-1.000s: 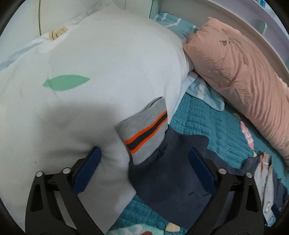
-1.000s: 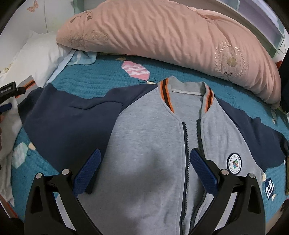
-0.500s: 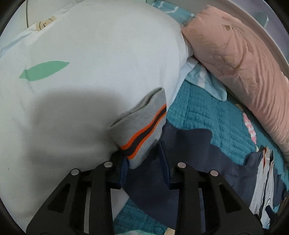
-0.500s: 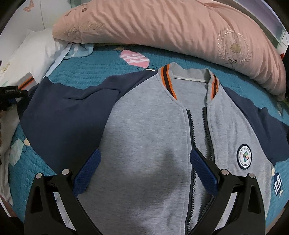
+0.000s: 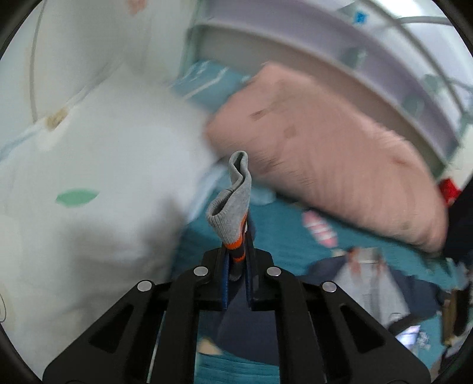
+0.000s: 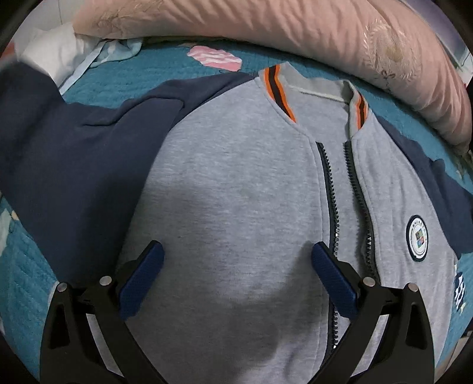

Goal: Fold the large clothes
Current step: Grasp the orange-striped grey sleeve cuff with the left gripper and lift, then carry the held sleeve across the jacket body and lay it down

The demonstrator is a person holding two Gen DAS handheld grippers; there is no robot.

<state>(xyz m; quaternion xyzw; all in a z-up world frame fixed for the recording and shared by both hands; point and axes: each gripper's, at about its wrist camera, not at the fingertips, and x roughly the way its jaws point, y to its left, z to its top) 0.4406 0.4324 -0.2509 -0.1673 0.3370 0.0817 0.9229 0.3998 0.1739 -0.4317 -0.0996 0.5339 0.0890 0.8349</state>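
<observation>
Two grippers: left (image 5: 236,257) jaws pinching cuff (image 5: 232,203) (right (image 6: 236,265) spread wide).

Pink pillow (image 6: 266,26), white pillow (image 5: 97,177), teal quilt (image 6: 26,289).

Right gripper (image 6: 236,260), jaws wide apart, low over grey jacket (image 6: 236,192); zip just right; pink pillow (image 6: 266,26) beyond.

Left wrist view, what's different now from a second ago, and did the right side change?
The left tool has just closed on the sleeve cuff and lifted it off the white pillow; the cuff now stands up between its pads. The right tool came lower over the jacket and stayed open, holding nothing. The jacket body stayed flat and unzipped, and the pink pillow kept its place.
</observation>
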